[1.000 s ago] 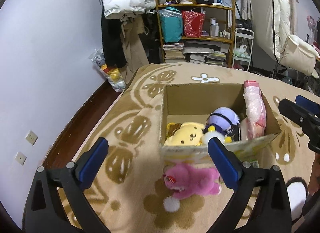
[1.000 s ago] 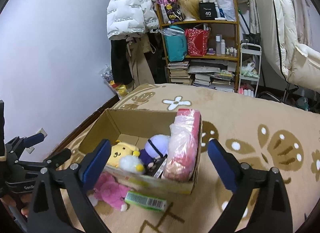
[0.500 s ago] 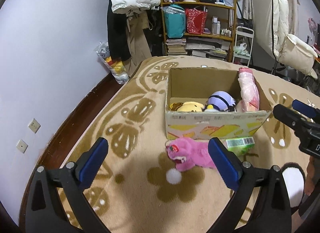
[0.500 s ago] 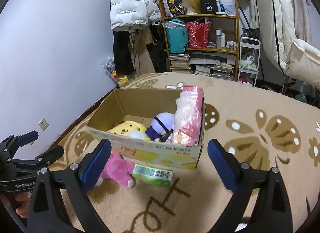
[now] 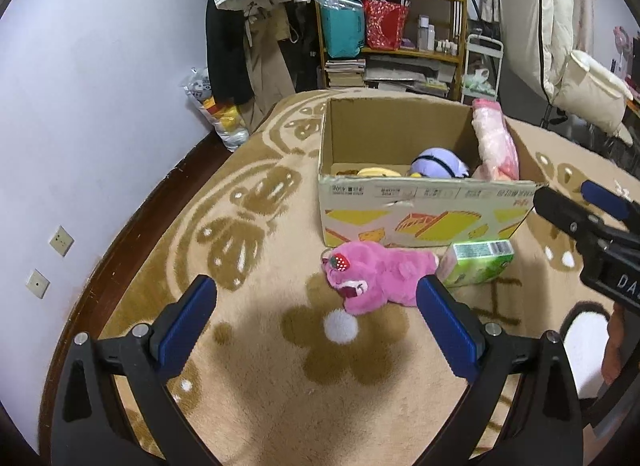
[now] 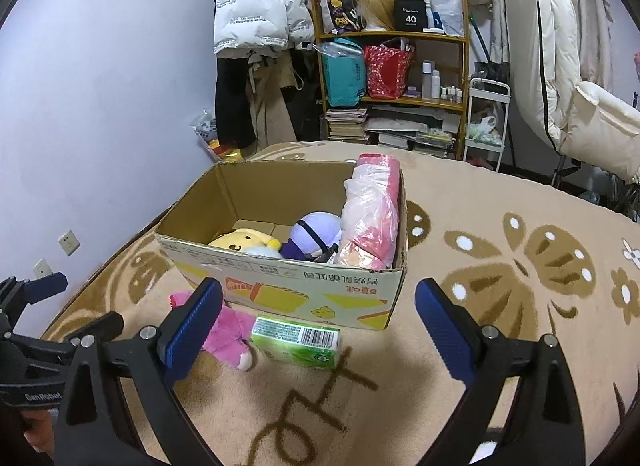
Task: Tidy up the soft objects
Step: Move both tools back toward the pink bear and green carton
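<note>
Cardboard box (image 5: 424, 213) seen open-topped on patterned rug (image 5: 260, 346). Yellow plush (image 6: 244, 242), purple plush (image 6: 316, 234), pink bagged bundle (image 6: 372, 209) packed inside box. Pink plush (image 5: 376, 276) laid on rug against box front; green pack (image 5: 476, 262) just beside it. Left gripper (image 5: 316, 330) held spread wide, nothing clamped. Right gripper (image 6: 316, 330) likewise spread, nothing held.

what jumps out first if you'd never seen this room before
The open cardboard box on the patterned rug, holding a yellow plush, a purple plush and a bagged pink bundle. In front of it lie a bright pink plush and a green pack.
</note>
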Tool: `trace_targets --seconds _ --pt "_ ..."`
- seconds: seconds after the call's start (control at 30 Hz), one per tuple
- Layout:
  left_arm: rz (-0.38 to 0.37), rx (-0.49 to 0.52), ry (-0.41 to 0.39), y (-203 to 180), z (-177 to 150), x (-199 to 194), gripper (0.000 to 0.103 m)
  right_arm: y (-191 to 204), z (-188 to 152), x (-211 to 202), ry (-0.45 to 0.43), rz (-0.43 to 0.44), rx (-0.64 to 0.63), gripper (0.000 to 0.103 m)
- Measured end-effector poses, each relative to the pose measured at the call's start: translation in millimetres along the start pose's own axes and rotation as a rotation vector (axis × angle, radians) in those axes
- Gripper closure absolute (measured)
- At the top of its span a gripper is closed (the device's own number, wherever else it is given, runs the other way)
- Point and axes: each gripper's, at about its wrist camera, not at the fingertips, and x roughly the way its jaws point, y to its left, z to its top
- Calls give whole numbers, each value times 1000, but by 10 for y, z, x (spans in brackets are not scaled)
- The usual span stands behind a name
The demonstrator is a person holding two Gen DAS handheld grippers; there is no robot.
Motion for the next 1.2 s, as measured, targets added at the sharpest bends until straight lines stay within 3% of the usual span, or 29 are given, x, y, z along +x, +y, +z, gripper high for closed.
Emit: trace_targets --seconds 0.43,1.2 --pt "20 26 -6 -62 -29 184 4 -90 1 119 8 3 51 2" --pt "-10 59 55 -193 31 620 4 -17 -43 593 126 49 26 2"
